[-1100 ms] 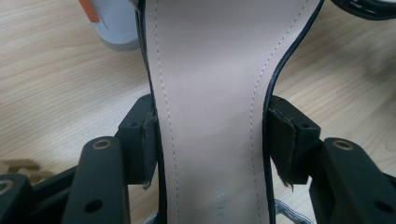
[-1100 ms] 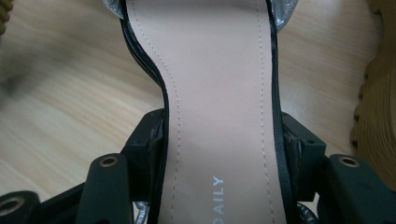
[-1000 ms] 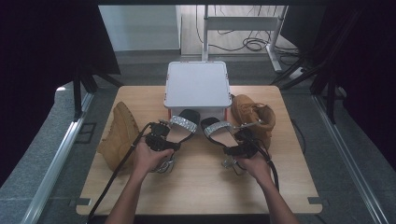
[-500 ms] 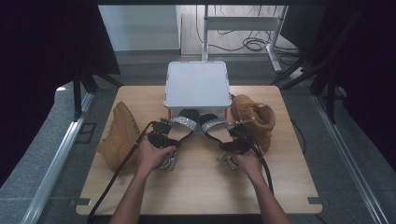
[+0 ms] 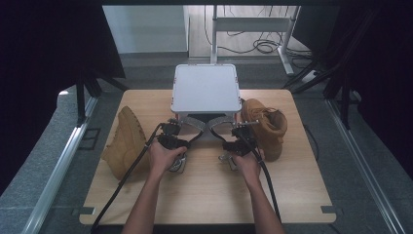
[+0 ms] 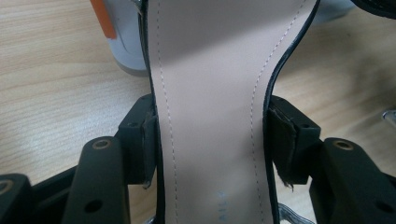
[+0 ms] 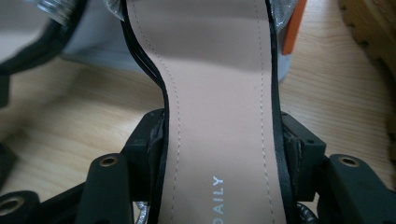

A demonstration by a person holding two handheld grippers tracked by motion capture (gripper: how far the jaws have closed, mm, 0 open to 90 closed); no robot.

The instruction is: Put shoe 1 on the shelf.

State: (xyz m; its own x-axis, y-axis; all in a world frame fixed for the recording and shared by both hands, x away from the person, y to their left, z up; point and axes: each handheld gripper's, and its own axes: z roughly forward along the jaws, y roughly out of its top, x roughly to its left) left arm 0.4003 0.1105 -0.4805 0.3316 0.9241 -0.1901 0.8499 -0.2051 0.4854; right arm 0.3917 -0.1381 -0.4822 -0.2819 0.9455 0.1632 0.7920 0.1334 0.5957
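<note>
While clamped on footwear, both grippers sit at the near edge of a grey box:
Left gripper (image 6: pixel 208 140): jaws fairly wide, pads pressed on both edges of the left sandal's waist.
Left sandal (image 6: pixel 210 93): held between the jaws, beige insole facing the camera, toe end ahead and reaching the foot of the grey box (image 5: pixel 205 90).
Right gripper (image 7: pixel 224 149): same wide stance, pads closed against both sides of the right sandal.
Right sandal (image 7: pixel 219 102): gripped at the narrow waist, insole printed "DAILY" just between the jaws, silver strap ahead near the box.
Grey box: straight ahead of both grippers, lid shut, orange patch visible on its wall.
Left tan boot (image 5: pixel 125 141): outboard of the left gripper, lying on its side on the wooden table (image 5: pixel 204 195).
Right tan boot (image 5: pixel 267 124): outboard of the right gripper, close beside it, next to the box.
Hands (image 5: pixel 165 156): wrapped round each gripper body, cables trailing back.
</note>
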